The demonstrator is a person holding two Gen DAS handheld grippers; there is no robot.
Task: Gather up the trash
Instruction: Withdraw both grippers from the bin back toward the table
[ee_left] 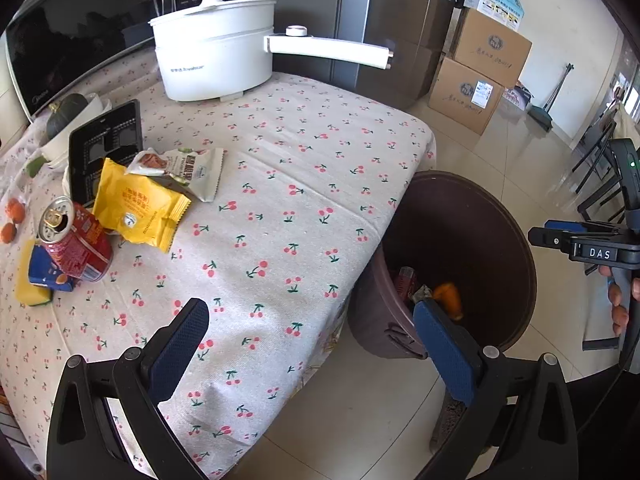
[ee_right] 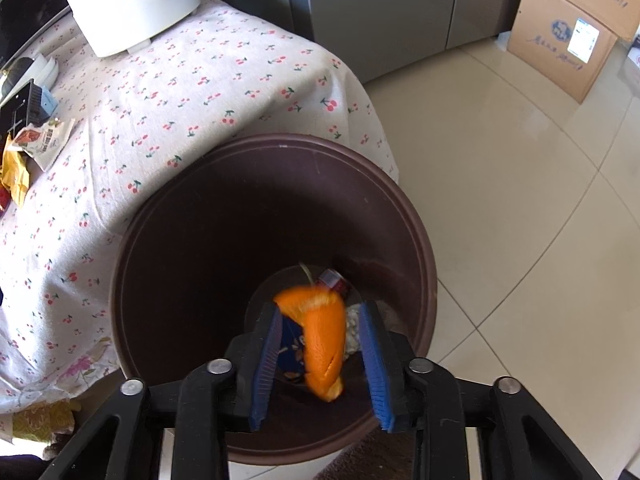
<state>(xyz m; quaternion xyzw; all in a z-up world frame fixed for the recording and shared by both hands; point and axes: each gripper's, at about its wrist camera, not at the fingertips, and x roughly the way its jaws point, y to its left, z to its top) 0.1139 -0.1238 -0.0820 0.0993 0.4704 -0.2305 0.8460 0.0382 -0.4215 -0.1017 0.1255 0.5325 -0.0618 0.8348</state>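
Drop step is in hand. The right gripper (ee_right: 320,364) hangs over the mouth of the round dark-brown plastic bin (ee_right: 160,216), jaws partly apart, and a curled orange peel strip (ee_right: 322,340) sits between the blue pads, blurred. It looks loose, not pinched, so I judge it is falling into the bin. No earlier view, so I go by that alone.

The bin stands on the tiled floor right against the corner of the table with the cherry-print cloth (ee_left: 304,184). At its bottom lie a red item, a blue printed wrapper and some pale scraps, partly hidden behind the peel.

The left gripper (ee_left: 312,344) is spread wide and empty, above the table edge just beside the bin.

Trash left, all on the far side of the table from the bin: a yellow crinkled foil snack packet (ee_left: 140,208), a white-green torn snack wrapper (ee_left: 188,168) lying over its top edge, a dented red drink can (ee_left: 76,240) on its side, opened end up, and a blue-yellow flattened carton (ee_left: 40,276) under the can.

Next, likely: left gripper reaches away from the bin to the yellow packet, nearest. It is thin and slippery, so pinch an edge. The can would need a wider bite across its body.

Peel: bright orange outside, paler inner rim, bent, limp.
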